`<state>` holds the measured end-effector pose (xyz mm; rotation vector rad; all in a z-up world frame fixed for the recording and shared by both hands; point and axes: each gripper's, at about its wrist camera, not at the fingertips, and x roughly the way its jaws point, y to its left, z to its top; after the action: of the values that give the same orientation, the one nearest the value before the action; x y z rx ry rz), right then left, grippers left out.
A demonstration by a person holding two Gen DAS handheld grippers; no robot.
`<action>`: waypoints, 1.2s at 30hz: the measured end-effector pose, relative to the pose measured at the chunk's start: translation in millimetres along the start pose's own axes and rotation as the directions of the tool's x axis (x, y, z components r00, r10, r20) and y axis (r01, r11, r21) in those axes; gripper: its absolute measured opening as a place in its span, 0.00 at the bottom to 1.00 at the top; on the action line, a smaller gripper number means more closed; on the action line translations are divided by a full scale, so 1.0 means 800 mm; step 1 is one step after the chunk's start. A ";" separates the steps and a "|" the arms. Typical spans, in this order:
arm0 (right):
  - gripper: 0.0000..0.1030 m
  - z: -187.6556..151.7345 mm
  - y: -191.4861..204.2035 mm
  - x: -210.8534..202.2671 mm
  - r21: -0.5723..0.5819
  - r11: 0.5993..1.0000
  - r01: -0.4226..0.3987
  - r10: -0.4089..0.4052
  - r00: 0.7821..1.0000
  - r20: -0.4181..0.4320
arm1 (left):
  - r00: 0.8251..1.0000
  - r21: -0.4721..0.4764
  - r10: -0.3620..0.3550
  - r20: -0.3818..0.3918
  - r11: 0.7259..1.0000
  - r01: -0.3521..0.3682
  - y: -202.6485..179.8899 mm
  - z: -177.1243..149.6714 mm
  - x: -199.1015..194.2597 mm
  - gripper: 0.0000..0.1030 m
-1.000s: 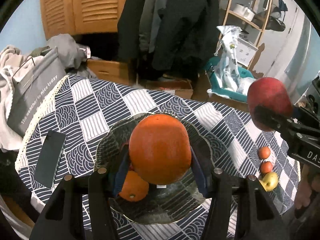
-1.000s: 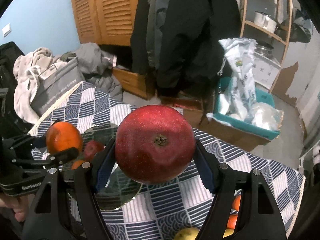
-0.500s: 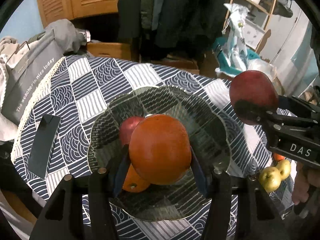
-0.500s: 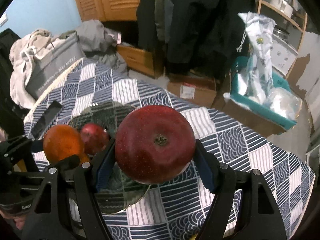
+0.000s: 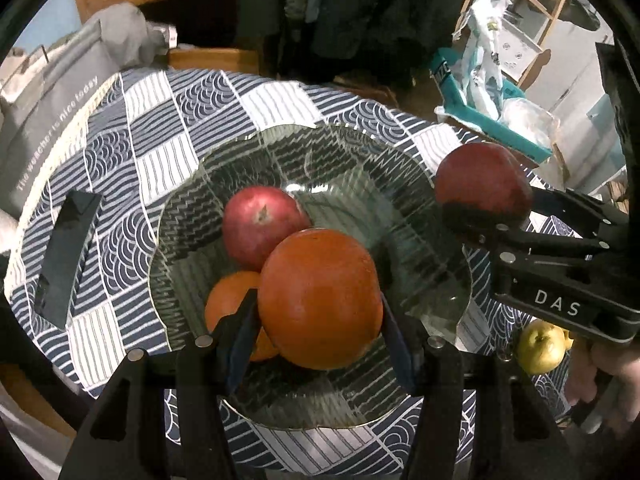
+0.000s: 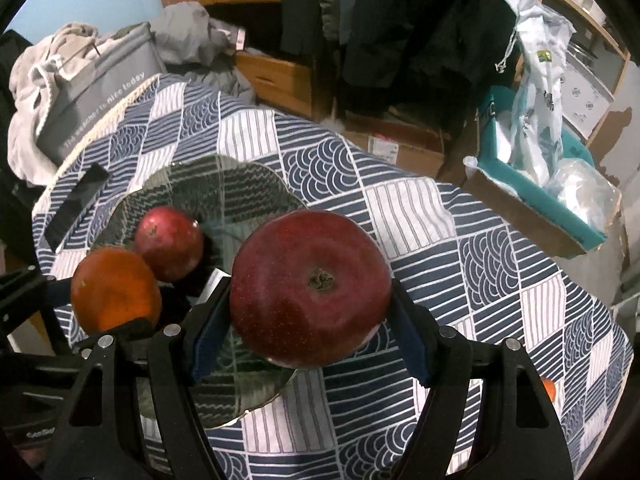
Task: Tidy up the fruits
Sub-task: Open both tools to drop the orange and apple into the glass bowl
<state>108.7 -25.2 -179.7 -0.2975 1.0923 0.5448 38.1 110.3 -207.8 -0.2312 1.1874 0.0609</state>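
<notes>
1. Both grippers are loaded: the left gripper [image 5: 320, 312] is clamped on a large orange [image 5: 320, 298], pads pressed to its two sides, and the right gripper [image 6: 310, 320] is clamped the same way on a dark red apple [image 6: 310, 290], stem end facing the camera.
2. Underneath lies the patterned tablecloth [image 5: 168, 128], blue and white, with a dark flat object [image 5: 66, 260] near its left edge.
3. On the cloth sits a clear glass bowl [image 5: 360, 152], scalloped at the rim. It looks brittle and heavy, so I judge that fruit should be lowered in, not dropped.
4. The held orange hangs over the bowl's near half; the held apple hangs above the bowl's right rim, seen from the left wrist.
5. Inside the bowl a second red apple [image 5: 260, 224] rests against a smaller orange [image 5: 232, 304], partly hidden behind the left fingers.
6. Handling, as a judgement: both held fruits are round, firm and smooth, fairly weighty, apt to roll or slip. A grip across the widest middle, as now, suits them best; too hard a squeeze could bruise the apple.
7. Off to the right a yellow-green apple [image 5: 540, 346] lies on the cloth outside the bowl, not yet gathered.
</notes>
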 end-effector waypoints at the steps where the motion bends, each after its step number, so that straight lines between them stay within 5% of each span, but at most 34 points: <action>1: 0.72 -0.001 0.000 0.003 -0.003 1.000 0.002 -0.002 1.000 -0.007 | 1.000 -0.004 -0.001 -0.008 1.000 0.001 0.002 -0.001 0.002 0.58; 16: 0.72 -0.003 0.003 0.015 -0.016 1.000 0.006 -0.007 0.999 -0.039 | 0.998 0.008 -0.001 -0.055 1.000 0.002 0.000 -0.005 0.013 0.59; 18: 0.73 -0.002 0.003 0.016 -0.015 1.000 0.003 -0.004 0.999 -0.045 | 0.998 0.015 0.006 -0.061 1.000 -0.005 -0.002 -0.006 0.014 0.70; 21: 0.73 -0.002 0.005 0.016 -0.020 1.000 -0.007 0.006 0.999 -0.048 | 0.997 0.021 -0.005 -0.077 1.000 0.007 -0.005 -0.010 0.017 0.74; 36: 0.73 0.006 0.012 -0.006 -0.005 0.997 -0.076 0.076 0.997 0.005 | 0.999 0.017 0.050 0.002 0.999 -0.050 0.004 -0.008 -0.008 0.77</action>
<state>105.1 -16.3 -172.8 -0.2597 1.1004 0.6156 29.5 112.5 -204.5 -0.1862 1.1919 0.0945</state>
